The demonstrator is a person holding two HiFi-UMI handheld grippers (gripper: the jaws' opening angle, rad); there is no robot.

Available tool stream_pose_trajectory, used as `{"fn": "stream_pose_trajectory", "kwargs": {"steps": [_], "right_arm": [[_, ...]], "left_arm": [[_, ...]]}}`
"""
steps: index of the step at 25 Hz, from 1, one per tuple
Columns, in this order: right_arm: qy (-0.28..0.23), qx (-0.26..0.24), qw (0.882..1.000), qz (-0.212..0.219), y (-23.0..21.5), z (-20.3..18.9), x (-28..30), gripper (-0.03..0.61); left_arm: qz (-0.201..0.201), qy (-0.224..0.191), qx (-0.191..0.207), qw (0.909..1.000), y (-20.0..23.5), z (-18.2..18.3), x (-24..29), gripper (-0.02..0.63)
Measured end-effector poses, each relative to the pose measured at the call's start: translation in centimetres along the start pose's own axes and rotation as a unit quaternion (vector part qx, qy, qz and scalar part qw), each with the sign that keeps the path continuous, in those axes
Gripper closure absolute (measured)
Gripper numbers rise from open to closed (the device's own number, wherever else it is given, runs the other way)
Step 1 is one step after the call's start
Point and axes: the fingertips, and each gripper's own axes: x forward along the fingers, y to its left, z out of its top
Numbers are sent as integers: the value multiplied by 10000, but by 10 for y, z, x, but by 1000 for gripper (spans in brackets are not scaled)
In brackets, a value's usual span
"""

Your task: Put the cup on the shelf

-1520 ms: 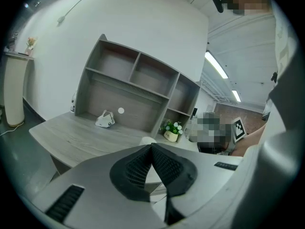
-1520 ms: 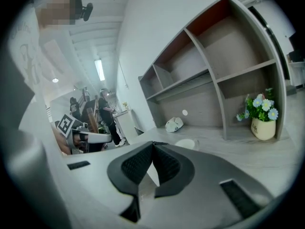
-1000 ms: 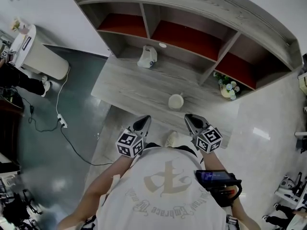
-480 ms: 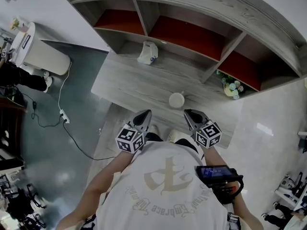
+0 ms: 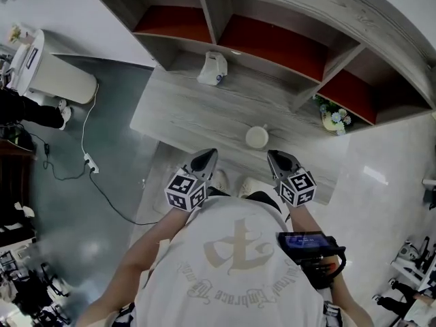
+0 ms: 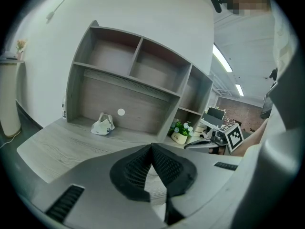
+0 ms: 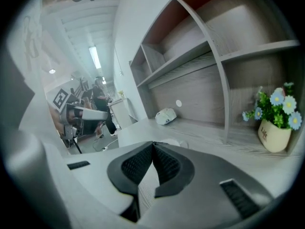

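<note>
On the grey wooden surface [image 5: 178, 118], near its front edge, stands the small round white cup [image 5: 257, 137]. It stands upright with its open mouth facing up. It is not on the shelf yet.

The person holds both tools low, at the near side of the surface. The left gripper [image 5: 206, 157] has its jaws closed, with nothing between them. The right gripper [image 5: 275, 158] has its jaws closed too, and it is also empty.

The cup sits just past the tips of the jaws, on the far side. It lies between the two grippers but more to the right, so the right gripper is nearer. I think that one should open its jaws and reach forward and a little left.

The big grey wooden shelf with red backs [image 5: 211, 18] stands at the far side, well past the cup.
</note>
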Motion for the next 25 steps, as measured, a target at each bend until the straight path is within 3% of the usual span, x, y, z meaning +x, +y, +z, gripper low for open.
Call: {"fn": "stream_pose_trajectory", "kwargs": {"steps": [7, 12, 21, 22, 25], "right_arm": [[114, 81, 9994, -319, -3, -8, 7, 572], [304, 136, 9986, -405, -4, -20, 13, 502], [461, 116, 9964, -697, -10, -29, 23, 465], [491, 100, 9961, -723, -10, -31, 25, 429], [571, 38, 9956, -737, -9, -34, 29, 419]], "left_arm": [[12, 140, -77, 9999, 12, -13, -17, 612], [-26, 161, -88, 9998, 15, -20, -22, 612], [93, 152, -197, 9996, 23, -30, -38, 612], [122, 148, -214, 9996, 25, -31, -40, 612], [209, 146, -264, 9993, 29, -33, -46, 612]]}}
